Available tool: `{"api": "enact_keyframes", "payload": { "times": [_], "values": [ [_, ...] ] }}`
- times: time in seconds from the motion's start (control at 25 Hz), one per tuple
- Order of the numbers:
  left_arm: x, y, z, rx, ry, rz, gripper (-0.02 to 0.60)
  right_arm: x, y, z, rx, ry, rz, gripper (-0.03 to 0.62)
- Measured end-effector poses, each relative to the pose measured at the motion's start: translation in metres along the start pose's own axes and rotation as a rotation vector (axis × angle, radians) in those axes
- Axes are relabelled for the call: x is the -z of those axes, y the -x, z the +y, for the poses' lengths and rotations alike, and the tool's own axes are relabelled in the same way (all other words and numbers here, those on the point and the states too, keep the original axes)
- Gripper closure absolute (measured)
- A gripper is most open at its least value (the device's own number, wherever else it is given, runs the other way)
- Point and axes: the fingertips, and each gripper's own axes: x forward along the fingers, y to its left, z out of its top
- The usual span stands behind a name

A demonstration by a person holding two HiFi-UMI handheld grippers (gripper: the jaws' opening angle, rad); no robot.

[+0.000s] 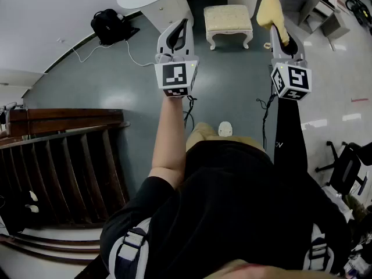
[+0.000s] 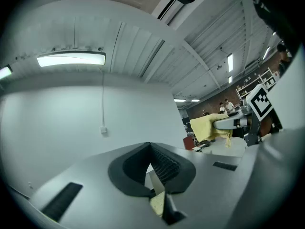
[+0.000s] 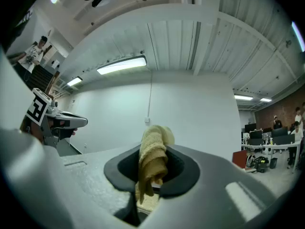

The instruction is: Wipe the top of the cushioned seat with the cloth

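The cloth (image 3: pixel 151 163), one yellow piece, is clamped in your right gripper (image 1: pixel 281 36) at the upper right of the head view, apart from the single cushioned seat (image 1: pixel 228 18). The seat stands on the floor at top centre, between your two grippers. Your left gripper (image 1: pixel 179 34) has its jaws pressed together on nothing. One black bag (image 1: pixel 110 25) lies upper left and a dark wooden stair rail (image 1: pixel 64 150) lower left. Both marker cubes (image 1: pixel 176 77) bear black-and-white squares
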Motion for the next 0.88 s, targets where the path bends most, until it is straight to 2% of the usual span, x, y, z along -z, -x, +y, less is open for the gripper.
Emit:
{"api": "enact_keyframes", "payload": {
  "times": [0.2, 0.44, 0.68, 0.88],
  "values": [
    [0.002, -0.003, 0.009, 0.004, 0.004, -0.002, 0.577, -0.001, -0.004, -0.001, 0.015, -0.030, -0.014, 0.537],
    [0.005, -0.022, 0.019, 0.005, 0.020, -0.023, 0.577, 0.001, -0.027, 0.000, -0.001, -0.014, 0.008, 0.539],
    [0.010, -0.064, 0.035, 0.028, 0.027, -0.037, 0.577, 0.005, -0.070, -0.007, 0.003, 0.003, 0.024, 0.537],
    [0.008, -0.124, 0.053, 0.072, 0.025, -0.059, 0.577, 0.001, -0.125, -0.020, 0.022, 0.002, 0.016, 0.539]
  ]
}}
